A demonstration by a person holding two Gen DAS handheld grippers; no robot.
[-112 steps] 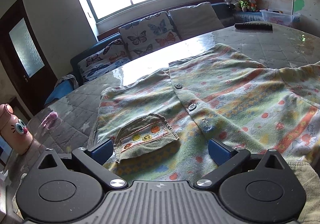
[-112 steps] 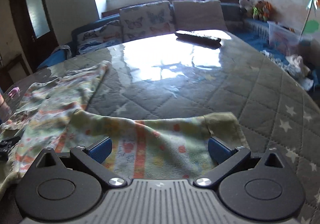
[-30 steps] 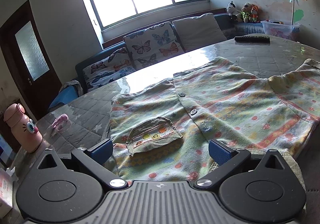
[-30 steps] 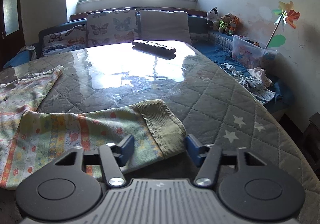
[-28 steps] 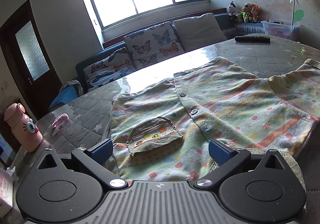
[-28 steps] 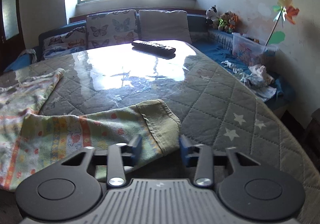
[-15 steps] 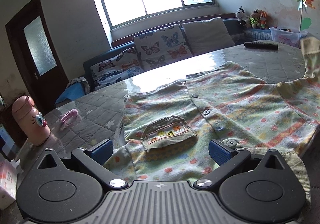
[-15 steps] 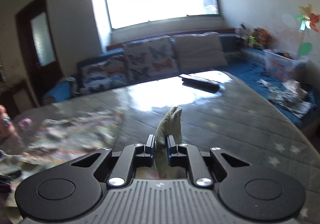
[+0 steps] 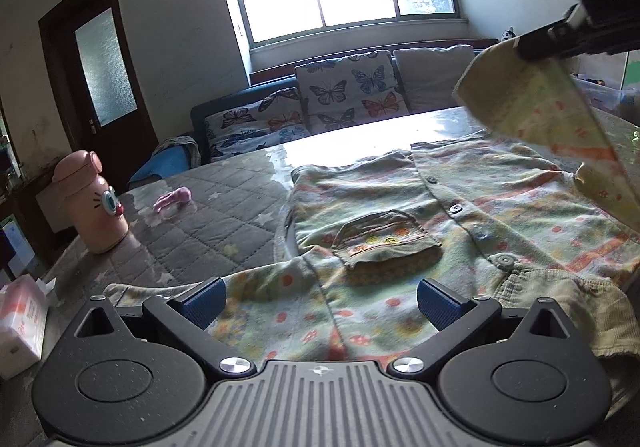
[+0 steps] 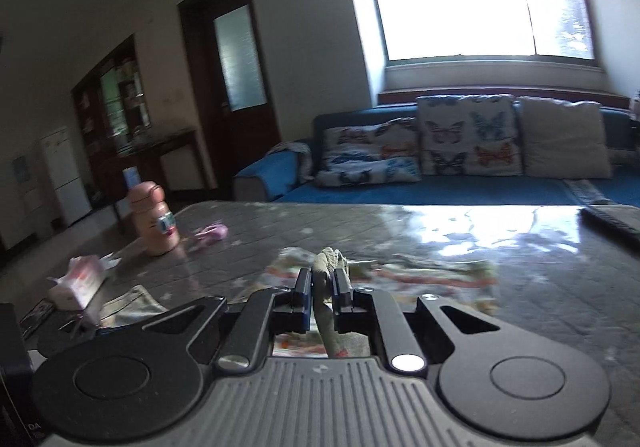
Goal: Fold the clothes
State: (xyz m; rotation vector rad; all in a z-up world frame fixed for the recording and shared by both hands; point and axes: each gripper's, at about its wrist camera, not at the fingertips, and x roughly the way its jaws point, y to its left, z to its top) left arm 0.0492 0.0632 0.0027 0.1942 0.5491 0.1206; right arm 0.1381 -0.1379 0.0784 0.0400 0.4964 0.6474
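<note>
Right gripper point(image 10: 322, 285): my jaws, just closed, pinch the sleeve cuff point(image 10: 328, 267).
Left gripper point(image 9: 320, 297): my jaws spread over the shirt point(image 9: 480, 215).
Shirt pocket point(image 9: 386, 243): lying flat; contents not visible.

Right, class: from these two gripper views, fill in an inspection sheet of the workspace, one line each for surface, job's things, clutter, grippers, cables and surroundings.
Surface: quilted grey table with star pattern under a glossy cover, glare from the window.
Job's things: patterned shirt spread flat, buttons and pocket up; its sleeve lifted off the table.
Clutter: pink bottle, small pink item, tissue pack, remote.
Grippers: left gripper open, low over the shirt's near edge; right gripper shut on the sleeve's cuff, jaws have just been closing.
Cables: nothing seen.
Surroundings: blue sofa with butterfly cushions, window, dark door.
</note>
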